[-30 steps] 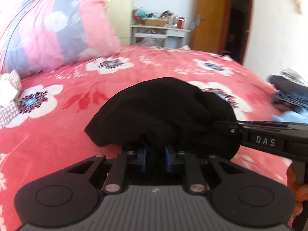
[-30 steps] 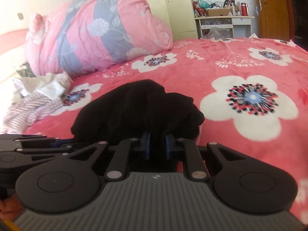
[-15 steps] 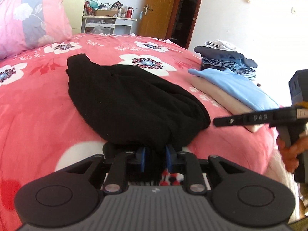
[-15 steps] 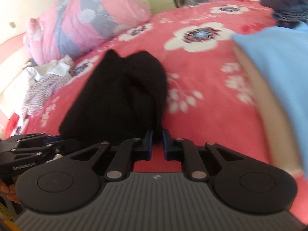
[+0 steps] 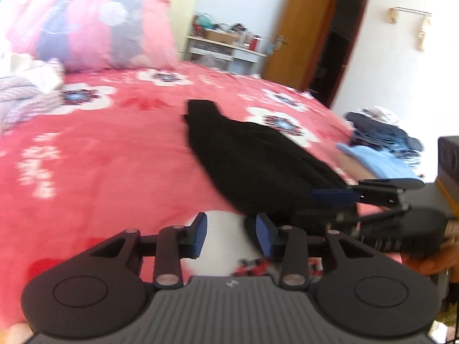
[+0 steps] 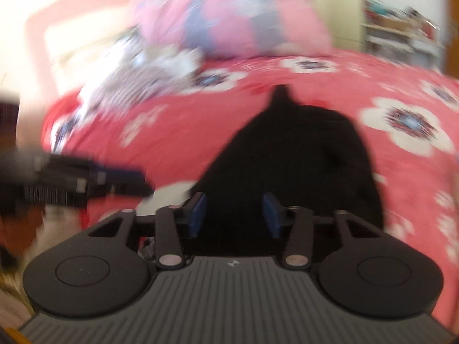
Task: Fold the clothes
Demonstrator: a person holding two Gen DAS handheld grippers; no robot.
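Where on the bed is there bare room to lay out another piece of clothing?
The open stretch of red bedspread between the black garment and the striped clothes by the pillow is bare. The other side is crowded: folded blue top and a dark pile.

No legible text, label, brand or number on anything in either view.

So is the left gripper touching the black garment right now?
Apart. In the left wrist view, the opening left gripper has only bedspread between its blue pads; the black garment lies beyond and to the right, its near edge just past the right pad.
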